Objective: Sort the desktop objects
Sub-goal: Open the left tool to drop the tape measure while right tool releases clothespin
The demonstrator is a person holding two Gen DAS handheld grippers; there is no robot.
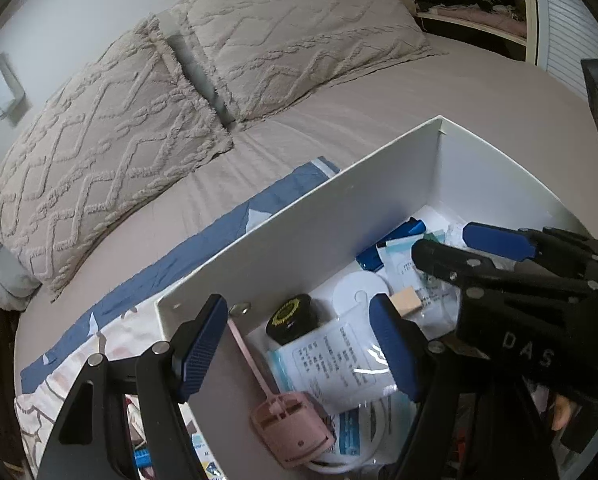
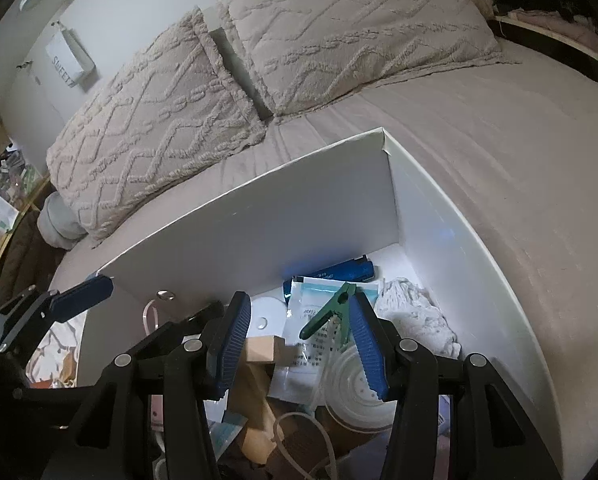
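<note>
While the left wrist camera looks down over a bed, a white box (image 1: 299, 240) sits on the bedding with its near corner between the fingers of the left gripper (image 1: 299, 350). Those fingers are spread wide with nothing clamped between them. Inside the box lie a black round tin (image 1: 289, 318) with a yellow-patterned lid, flat plastic packets (image 1: 331, 360) with printed labels, a small wooden block (image 1: 406, 300) and a blue lighter (image 1: 395, 236). A pink plastic clip (image 1: 287, 424) on a long strap rests over the box's near edge. The right gripper (image 1: 451, 246) reaches into the box from the right side.

Seen from the right wrist camera, the right gripper (image 2: 299, 340) hovers over the box (image 2: 259, 232), its fingers parted about halfway. A small green clamp (image 2: 331, 310) lies between them against the right finger; I cannot tell whether it is pinched or only resting there. Below are the packets (image 2: 319, 304), the wooden block (image 2: 265, 348), a clear round lid (image 2: 351, 384), a white rag (image 2: 415, 312) and the lighter (image 2: 339, 272).

Judging by looks, the clamp is light, rigid and small, best taken across its handles. The packets are slick and floppy, so pinch an edge. The tin is hard and smooth; grip across its sides.
</note>
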